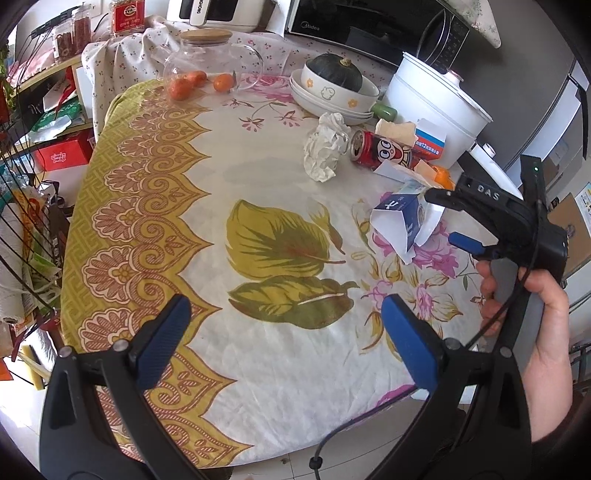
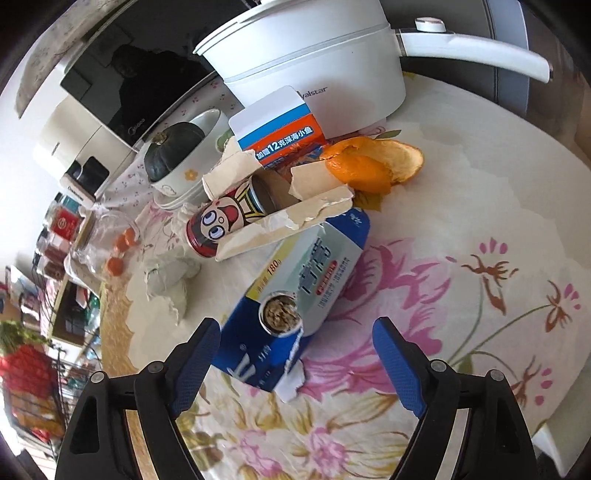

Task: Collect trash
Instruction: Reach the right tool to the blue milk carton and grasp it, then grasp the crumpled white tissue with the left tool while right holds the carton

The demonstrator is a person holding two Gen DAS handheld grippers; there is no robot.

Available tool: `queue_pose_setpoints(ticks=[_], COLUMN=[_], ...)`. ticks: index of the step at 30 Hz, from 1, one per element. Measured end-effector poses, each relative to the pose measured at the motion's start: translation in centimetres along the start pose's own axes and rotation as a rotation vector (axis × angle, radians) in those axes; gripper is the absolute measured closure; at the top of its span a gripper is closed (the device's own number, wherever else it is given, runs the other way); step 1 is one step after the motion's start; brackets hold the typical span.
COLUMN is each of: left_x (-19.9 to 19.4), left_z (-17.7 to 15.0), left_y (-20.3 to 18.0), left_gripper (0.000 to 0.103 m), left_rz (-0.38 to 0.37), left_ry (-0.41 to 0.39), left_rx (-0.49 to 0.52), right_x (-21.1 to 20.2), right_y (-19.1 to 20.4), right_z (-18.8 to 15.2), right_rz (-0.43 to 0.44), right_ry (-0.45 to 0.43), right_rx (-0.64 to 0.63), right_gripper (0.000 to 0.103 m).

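Trash lies on the flowered tablecloth (image 1: 258, 177): a blue and white carton (image 2: 295, 291), a red cartoon can (image 2: 218, 225), a crumpled white tissue (image 1: 325, 147), torn cardboard (image 2: 288, 221), an orange peel (image 2: 373, 162) and a blue-orange box (image 2: 280, 129). My right gripper (image 2: 295, 354) is open, its fingers either side of the carton's near end, just short of it. In the left wrist view it (image 1: 448, 218) hovers by the carton (image 1: 402, 221). My left gripper (image 1: 288, 332) is open and empty over the table's near part.
A white pot (image 2: 314, 70) stands behind the trash. Stacked bowls with a dark squash (image 1: 334, 85), a glass jar (image 1: 210, 59) and small oranges (image 1: 199, 83) sit at the back. A microwave (image 1: 369, 26) stands behind. A wire rack (image 1: 26, 229) is left of the table.
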State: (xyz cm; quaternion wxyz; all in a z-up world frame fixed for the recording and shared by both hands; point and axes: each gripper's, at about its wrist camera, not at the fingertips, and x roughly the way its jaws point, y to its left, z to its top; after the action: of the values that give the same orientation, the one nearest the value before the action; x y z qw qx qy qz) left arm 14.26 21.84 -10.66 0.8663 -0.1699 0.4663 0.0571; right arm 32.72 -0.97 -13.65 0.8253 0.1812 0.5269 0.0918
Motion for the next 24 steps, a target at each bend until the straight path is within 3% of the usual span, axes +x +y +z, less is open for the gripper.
queue_pose_setpoints(ticks=[3,9,10,19,24], left_x=[-0.2,-0.7,-0.6,0.2,1.2], left_z=[0.3,0.4,0.3,-0.3,0.1], left_y=[0.2,0.9,0.9,0.5,-1.3], left_gripper=[0.001,0.001,0.001,0.001,0.001], left_rz=[0.001,0.012,0.015,0.029,0.023], left_ry=[-0.005,-0.022,-0.021,-0.015,-0.026], left_rx=[-0.005,-0.02,-0.018,0.031,0.065], right_x=[1.4,4.1,3.9,-1.2,-5.2], right_y=[1.5,2.7,2.7,0.1,-2.7], right_z=[0.6,0.0,-0.1,-0.8,-2.0], right_rz=[0.001,-0.096,-0.106,-0.034,-0.017], right_ry=[-0.004,0.033,0.007,0.028,0.023], right_rx=[0.021,-0.021,-0.042,-0.176,-0.256], right_gripper=[0.017,0.02,0.03,0.071,0.075])
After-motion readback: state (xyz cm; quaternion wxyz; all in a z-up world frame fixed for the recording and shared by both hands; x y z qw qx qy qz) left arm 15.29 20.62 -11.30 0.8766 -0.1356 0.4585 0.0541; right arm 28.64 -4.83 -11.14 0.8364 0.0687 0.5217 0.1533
